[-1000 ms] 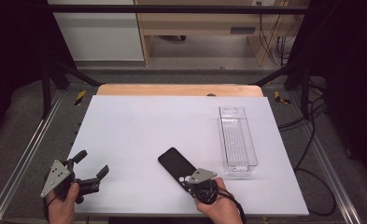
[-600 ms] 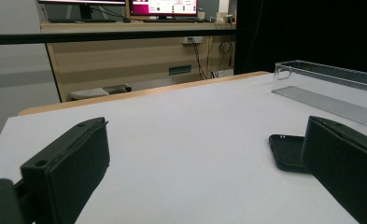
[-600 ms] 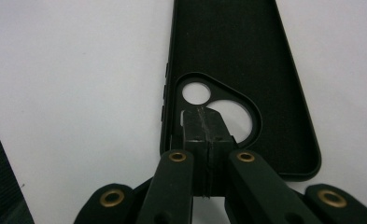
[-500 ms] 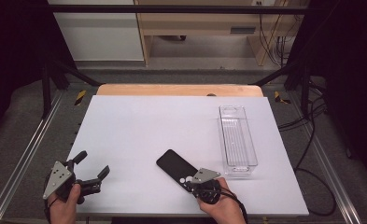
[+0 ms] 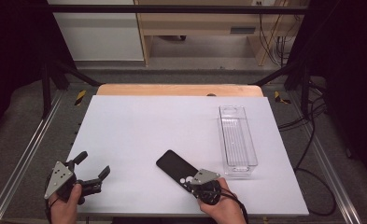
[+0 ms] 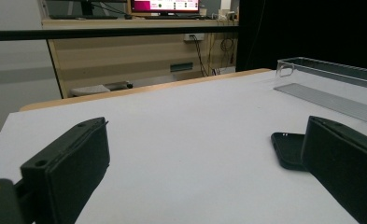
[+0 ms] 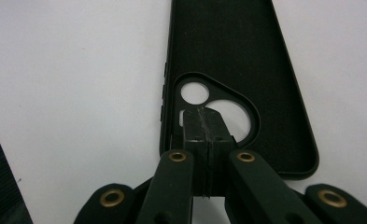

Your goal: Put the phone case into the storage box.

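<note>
A black phone case (image 5: 173, 165) lies open side up on the white table top (image 5: 144, 126), near the front edge. My right gripper (image 5: 187, 180) is shut, its jaws pressed together, and its tips rest at the case's camera cut-out (image 7: 218, 105). In the right gripper view the case (image 7: 237, 51) stretches away from the right gripper (image 7: 203, 119); nothing shows between the pads. My left gripper (image 5: 92, 164) sits at the front left, open and empty, well apart from the case. In the left gripper view the left gripper (image 6: 204, 133) has the case (image 6: 287, 149) beyond its right jaw.
A long clear plastic tray (image 5: 221, 128) stands empty at the right of the table, just behind and right of the case; it also appears in the left gripper view (image 6: 330, 79). Metal frame rails run along both sides of the table. Cables lie on the floor at right.
</note>
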